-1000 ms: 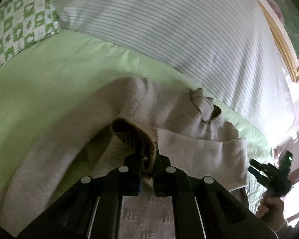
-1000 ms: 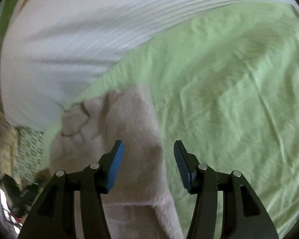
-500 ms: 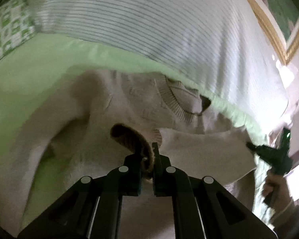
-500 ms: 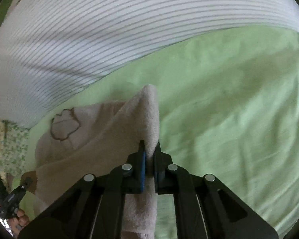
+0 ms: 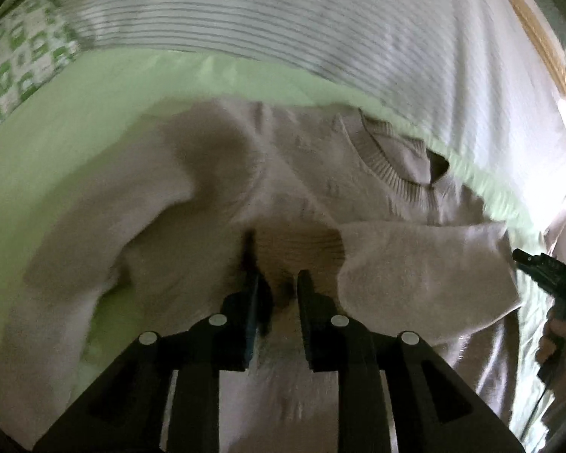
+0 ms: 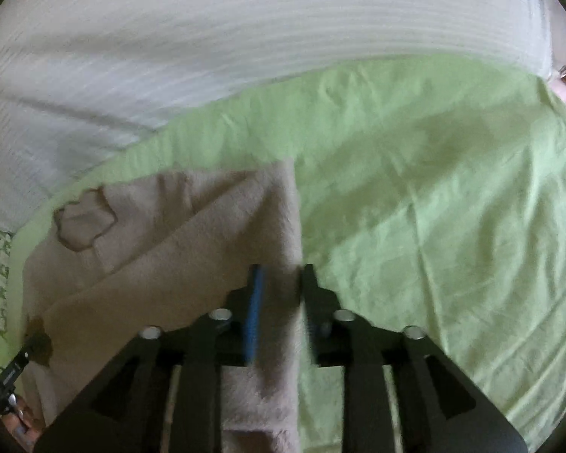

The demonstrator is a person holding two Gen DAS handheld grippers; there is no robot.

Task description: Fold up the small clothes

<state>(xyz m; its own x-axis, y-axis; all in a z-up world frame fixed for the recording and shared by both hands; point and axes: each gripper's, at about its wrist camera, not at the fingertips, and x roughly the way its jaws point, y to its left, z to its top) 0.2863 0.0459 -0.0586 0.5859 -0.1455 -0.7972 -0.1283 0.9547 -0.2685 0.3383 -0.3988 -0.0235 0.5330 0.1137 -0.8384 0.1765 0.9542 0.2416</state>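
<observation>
- There is one sweater (image 5: 215, 196). It is beige and fuzzy, a small one.
- There are two grippers, one in each hand.
- There is one green sheet (image 6: 415, 196) on the bed, one white striped blanket (image 5: 320, 30), and one pillow (image 5: 15, 71) with green squares.
- The sweater lies flat on the green sheet, close to the edge of the striped blanket.
- Its neck hole (image 5: 392, 166) has a ribbed band and points toward the striped blanket.
- One sleeve (image 5: 422, 264) is folded across the front of the sweater.
- The ribbed cuff (image 5: 302, 241) of the other sleeve sits in the middle of the sweater, just in front of the left gripper (image 5: 275, 283).
- The left gripper's jaws have just been opening. They stand a little apart now, with the cuff end lying between them, and they no longer pinch it.
- The right gripper (image 6: 281, 283) is over the side edge of the sweater, where the sweater meets the bare sheet.
- Its jaws have just been opening too. A fold of the sweater runs between them, but the pads are off it.
- In the left view, the right gripper is small at the far right, with a hand (image 5: 558, 343) under it.
</observation>
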